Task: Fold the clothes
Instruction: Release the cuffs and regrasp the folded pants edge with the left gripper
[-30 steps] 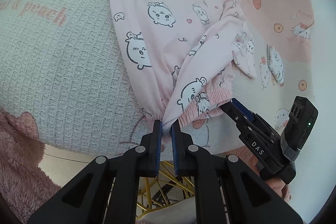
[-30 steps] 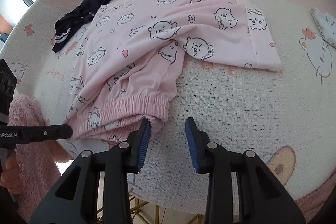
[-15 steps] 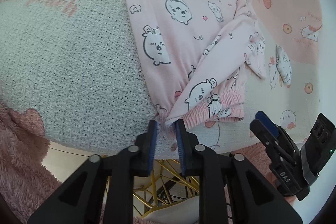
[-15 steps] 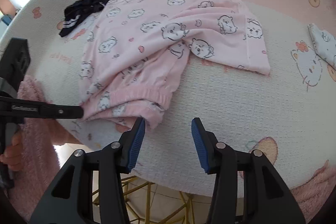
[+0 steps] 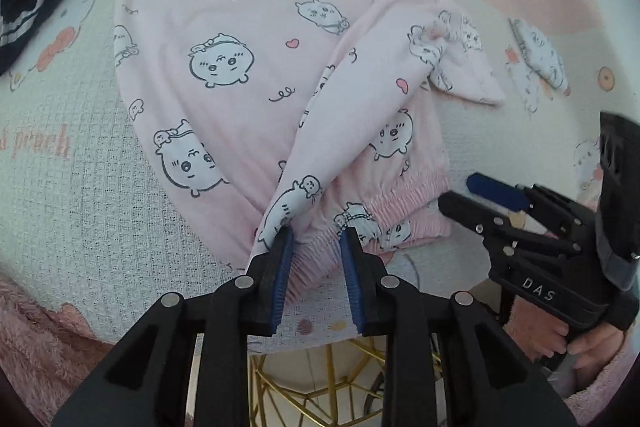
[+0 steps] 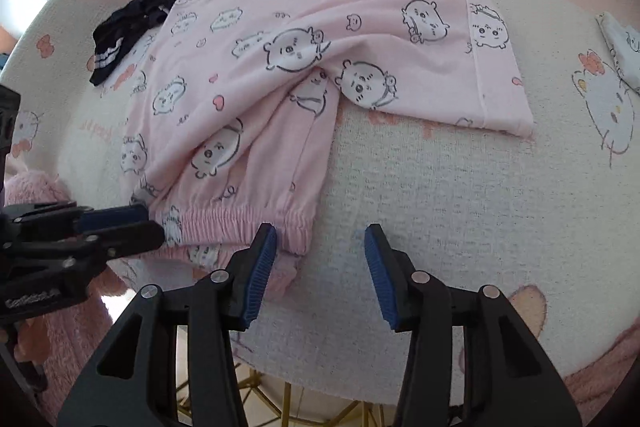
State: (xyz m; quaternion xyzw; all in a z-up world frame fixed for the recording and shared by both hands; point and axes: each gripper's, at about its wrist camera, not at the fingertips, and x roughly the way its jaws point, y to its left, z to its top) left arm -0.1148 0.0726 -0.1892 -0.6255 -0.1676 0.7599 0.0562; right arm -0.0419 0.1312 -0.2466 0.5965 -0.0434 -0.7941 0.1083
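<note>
My pink cartoon-print pyjama trousers [image 5: 248, 75] lie on the cat-print waffle blanket [image 6: 440, 187], their gathered waistband at its near edge. My left gripper [image 5: 316, 263] has just been opening, jaws apart over the waistband without pinching. My right gripper [image 6: 320, 267] gapes beside the waistband's end. A black sock [image 6: 132, 23] lies at the far left.

Pink cartoon-print pajama pants [image 5: 248, 39], loosely folded on the blanket, elastic waistband nearest.
</note>
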